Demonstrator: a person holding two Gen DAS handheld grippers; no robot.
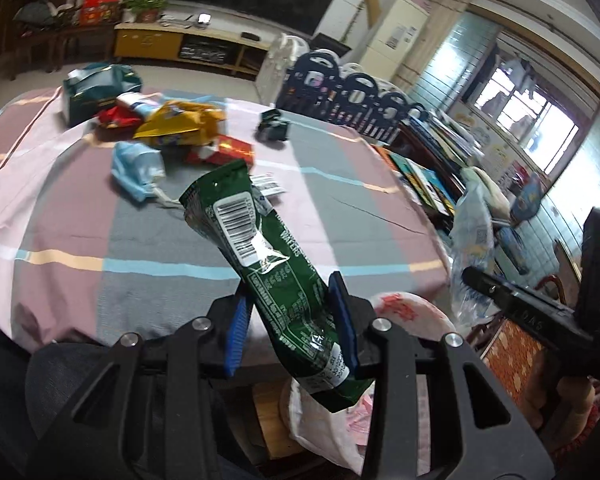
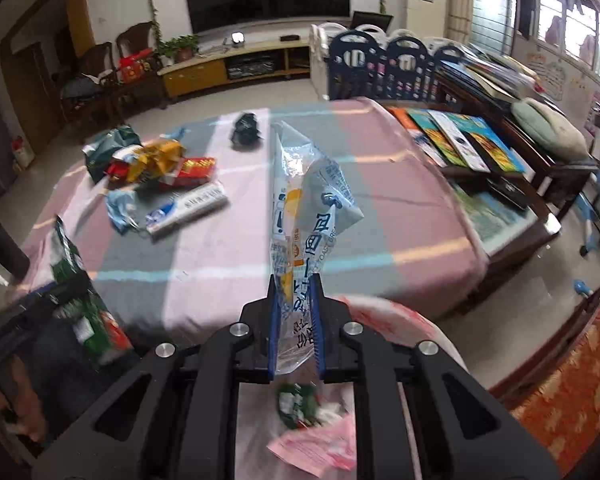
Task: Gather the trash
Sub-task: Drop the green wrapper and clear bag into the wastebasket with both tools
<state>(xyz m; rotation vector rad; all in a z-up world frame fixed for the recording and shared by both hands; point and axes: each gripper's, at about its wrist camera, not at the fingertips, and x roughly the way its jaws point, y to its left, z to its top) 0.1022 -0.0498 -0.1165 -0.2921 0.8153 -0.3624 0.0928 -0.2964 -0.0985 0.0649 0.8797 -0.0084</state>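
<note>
Both items handle as light, limp, slippery film: the left gripper [image 1: 296,320] clamps the green wafer wrapper [image 1: 260,256] mid-length and the right gripper [image 2: 296,320] pinches the clear bread bag [image 2: 308,200] near its lower end, both held above the bed's near edge over the pink trash bag [image 2: 328,436].

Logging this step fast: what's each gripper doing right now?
Left gripper: closed on the green wafer wrapper.
Right gripper: closed on the clear bread bag.
</note>
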